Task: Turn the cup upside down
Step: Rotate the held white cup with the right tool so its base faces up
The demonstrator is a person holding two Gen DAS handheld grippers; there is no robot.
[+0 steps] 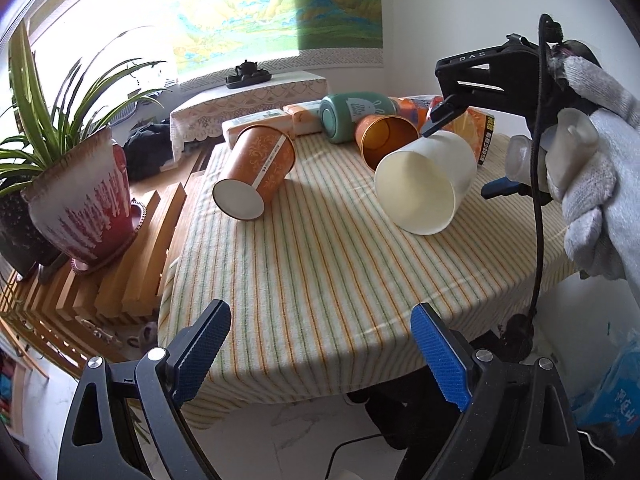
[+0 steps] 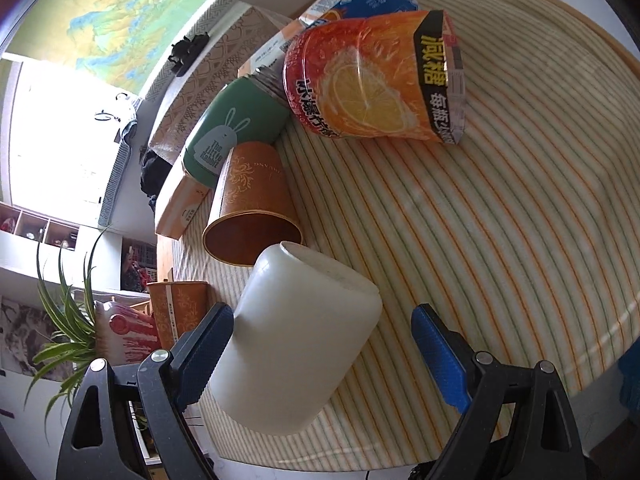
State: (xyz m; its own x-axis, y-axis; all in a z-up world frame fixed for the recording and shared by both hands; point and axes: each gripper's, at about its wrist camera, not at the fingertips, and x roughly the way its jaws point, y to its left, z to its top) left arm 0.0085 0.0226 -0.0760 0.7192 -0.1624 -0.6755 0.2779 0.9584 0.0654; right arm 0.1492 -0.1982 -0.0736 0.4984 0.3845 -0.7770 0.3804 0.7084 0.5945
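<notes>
From my left wrist camera, my left tongs [image 1: 320,354] hang spread wide over the near edge of the worktop [image 1: 320,280], which is covered in a cloth striped cream, orange and green; nothing sits between their blue ribbed pads. Across the cloth, the plain white plastic cup [image 1: 426,182] lies tilted on its side, its open mouth turned toward me. My right tongs [image 1: 464,156] reach in around it from the right, held in my white knitted glove [image 1: 592,184]. One dark finger shows above the cup's base and a blue tip pokes out beside its wall; the cup hides the rest, so here I cannot tell whether they touch it. A tall orange patterned paper cup [image 1: 256,172] lies on its side to the left, and a shorter orange cup with a glossy brown inside [image 1: 386,136] lies just behind the white one. A red-and-white glazed plant pot [image 1: 84,208] stands off the worktop at left, its leaves cut by the frame.

From my right wrist camera, the white cup fills the space between my right tongs, base pointing away. The left pad [image 2: 204,352] rests against its wall; the right pad stands clear, so the tongs are spread rather than pinching. The cup's mouth is turned out of sight. Beyond lie a green rabbit-print bottle [image 2: 236,136] and an orange fruit-print tub [image 2: 376,80].
</notes>
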